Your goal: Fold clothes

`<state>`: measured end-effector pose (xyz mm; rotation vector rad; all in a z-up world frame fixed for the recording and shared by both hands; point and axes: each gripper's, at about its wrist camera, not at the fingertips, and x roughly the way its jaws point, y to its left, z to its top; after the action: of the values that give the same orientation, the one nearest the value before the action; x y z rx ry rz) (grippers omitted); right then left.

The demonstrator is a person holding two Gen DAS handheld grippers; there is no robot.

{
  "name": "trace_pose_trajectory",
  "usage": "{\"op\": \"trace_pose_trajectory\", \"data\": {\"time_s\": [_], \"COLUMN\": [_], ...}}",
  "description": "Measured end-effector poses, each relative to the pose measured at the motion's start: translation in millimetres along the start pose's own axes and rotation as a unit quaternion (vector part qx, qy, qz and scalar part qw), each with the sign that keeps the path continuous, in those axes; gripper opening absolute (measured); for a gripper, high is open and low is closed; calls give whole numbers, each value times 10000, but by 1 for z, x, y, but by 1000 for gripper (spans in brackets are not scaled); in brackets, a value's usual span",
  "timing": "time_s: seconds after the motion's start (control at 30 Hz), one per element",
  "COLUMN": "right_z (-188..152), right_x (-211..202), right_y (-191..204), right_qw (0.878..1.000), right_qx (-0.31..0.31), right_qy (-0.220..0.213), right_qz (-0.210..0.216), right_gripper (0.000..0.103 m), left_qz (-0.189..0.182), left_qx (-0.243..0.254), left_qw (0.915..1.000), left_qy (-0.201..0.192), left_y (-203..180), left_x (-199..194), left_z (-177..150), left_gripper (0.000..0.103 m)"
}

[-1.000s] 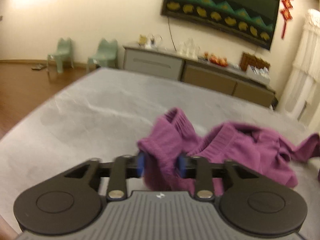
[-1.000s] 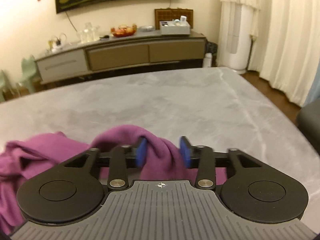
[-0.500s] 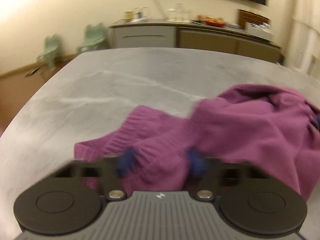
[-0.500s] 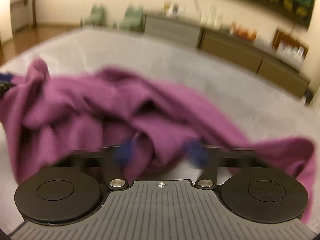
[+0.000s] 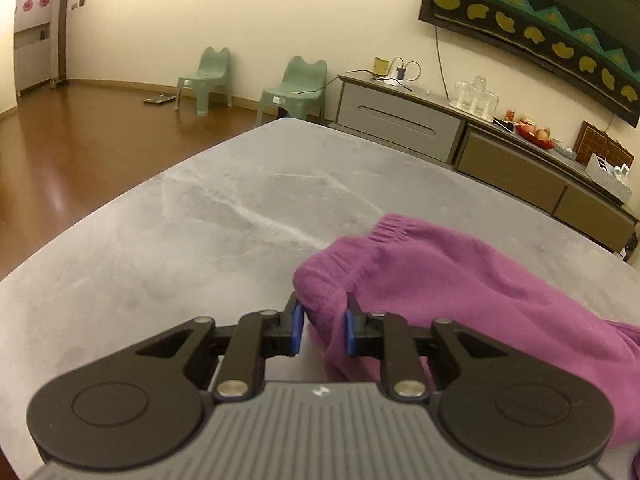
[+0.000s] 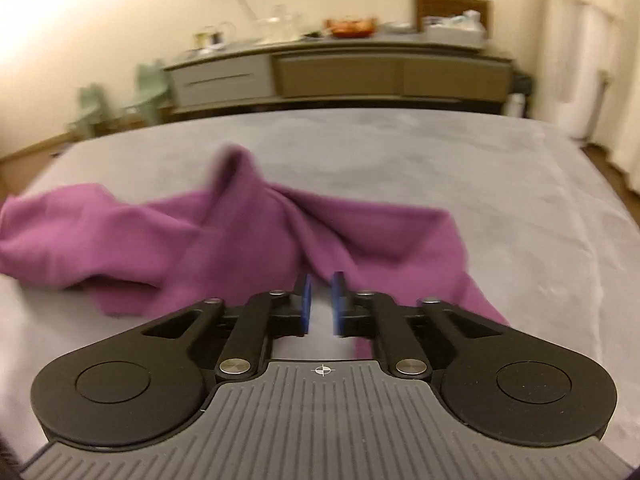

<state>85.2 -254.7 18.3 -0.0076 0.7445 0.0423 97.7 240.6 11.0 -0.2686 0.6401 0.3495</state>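
While left gripper [image 5: 321,322] pinches purple garment [image 5: 460,280] fold on grey table [image 5: 180,232], right gripper [image 6: 320,300], jaws just reopening, narrow, gap empty.

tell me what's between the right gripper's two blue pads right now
Nothing: in the right wrist view the right gripper shows only bare grey table in that gap. The purple garment lies just beyond its tips.
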Motion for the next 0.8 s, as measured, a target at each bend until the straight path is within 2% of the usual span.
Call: {"op": "trace_pose_trajectory", "data": {"time_s": [0.03,0.07,0.1,0.13,0.17,0.27,0.3,0.37,0.4,0.43,0.5,0.53,0.57,0.6,0.67,0.7,0.73,0.8], "right_z": [-4,-10,-17,-19,-22,-39,-40,-35,-31,-27,-8,7,24,40,49,52,52,51], "right_x": [-3,-4,-6,3,9,19,19,20,22,24,30,31,27,22,21,21,25,31], "right_y": [0,-2,-3,-4,-7,-8,-14,-30,-35,-39,-56,-70,-93,-124,-167,-187,-195,-196], "right_qw": [9998,9995,9984,9968,9948,9854,9863,9898,9894,9884,9880,9916,9951,9913,9769,9666,9650,9632], "right_qx": [-149,-326,-506,-672,-893,-1578,-1517,-1217,-1220,-1277,-1393,-1159,-622,157,1145,1592,1820,2173], "right_qy": [12,29,48,182,382,619,636,720,775,820,603,318,-112,-576,-960,-1114,-1029,-761], "right_qz": [-138,24,260,393,320,-175,-113,154,152,100,-279,-482,-756,-1169,-1531,-1674,-1584,-1387], "right_gripper": [61,70,92,98,96,88,85,57,26,18,11,11,11,11,34,62,75,72], "left_qz": [-13,-15,-8,5,-5,-97,-117,-110,-113,-122,-165,-191,-220,-229,-210,-176,-137,-54], "left_qx": [-7,5,15,37,89,228,315,485,544,581,546,533,533,533,552,547,512,416], "left_qw": [10000,9999,9999,9999,9999,9996,9993,9984,9980,9977,9978,9978,9976,9974,9969,9969,9970,9970], "left_qy": [-53,-115,-162,-165,-146,-144,-184,-286,-315,-335,-330,-339,-382,-438,-525,-545,-562,-645], "left_y": [2,3,4,3,2,-6,-10,-20,-24,-28,-33,-35,-37,-39,-41,-41,-40,-36], "left_x": [-5,-10,-12,-10,-6,0,0,5,8,10,12,12,11,10,8,8,8,6], "left_z": [0,0,1,5,10,21,24,31,33,34,35,35,36,36,38,39,40,42], "left_gripper": [26,27,30,30,30,31,33,33,33,33,33,33,33,32,32,32,32,34]}}
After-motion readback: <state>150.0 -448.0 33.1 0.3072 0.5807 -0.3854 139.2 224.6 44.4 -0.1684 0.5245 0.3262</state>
